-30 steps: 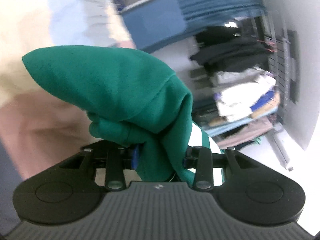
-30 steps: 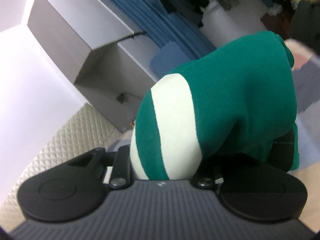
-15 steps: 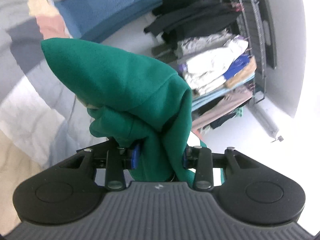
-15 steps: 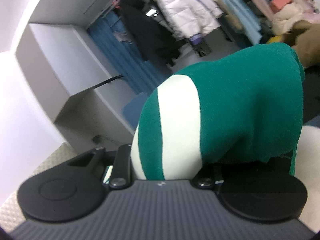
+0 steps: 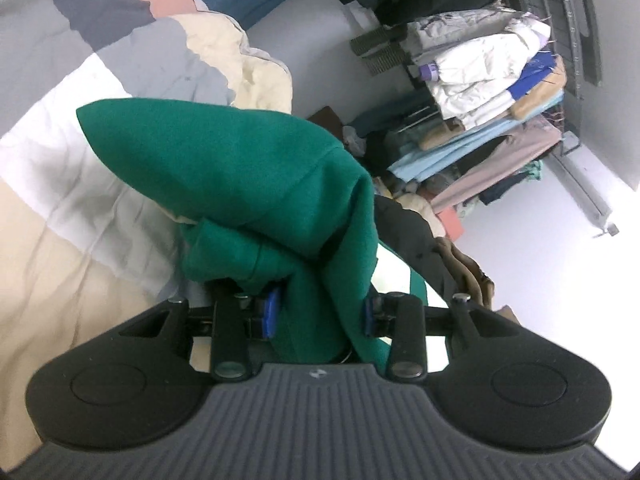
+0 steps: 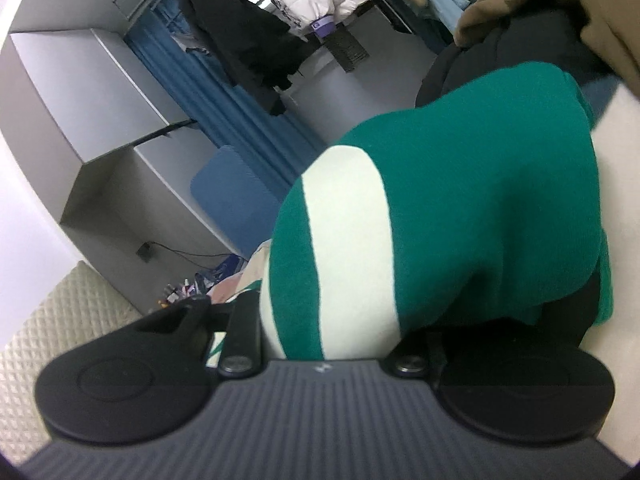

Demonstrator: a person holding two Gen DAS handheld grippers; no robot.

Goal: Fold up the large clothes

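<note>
Both tongs are gripping the same green sweater (image 5: 240, 176): your left tongs (image 5: 318, 314) are pinching a thick bunch of it between the blue pads (image 5: 271, 312), and your right tongs (image 6: 328, 344) are clamping a part with a cream stripe (image 6: 348, 248), though cloth is hiding those fingertips. You are holding the sweater up off the bed (image 5: 72, 208). It is looking soft, thick and floppy, so it will likely sag and bunch; taking hold at seams or shoulders should be giving you straighter edges. A patchwork quilt (image 5: 120, 20) is covering the bed, and a crowded clothes rack (image 5: 488, 80) and grey cabinet (image 6: 92, 92) are standing around the room.
</note>
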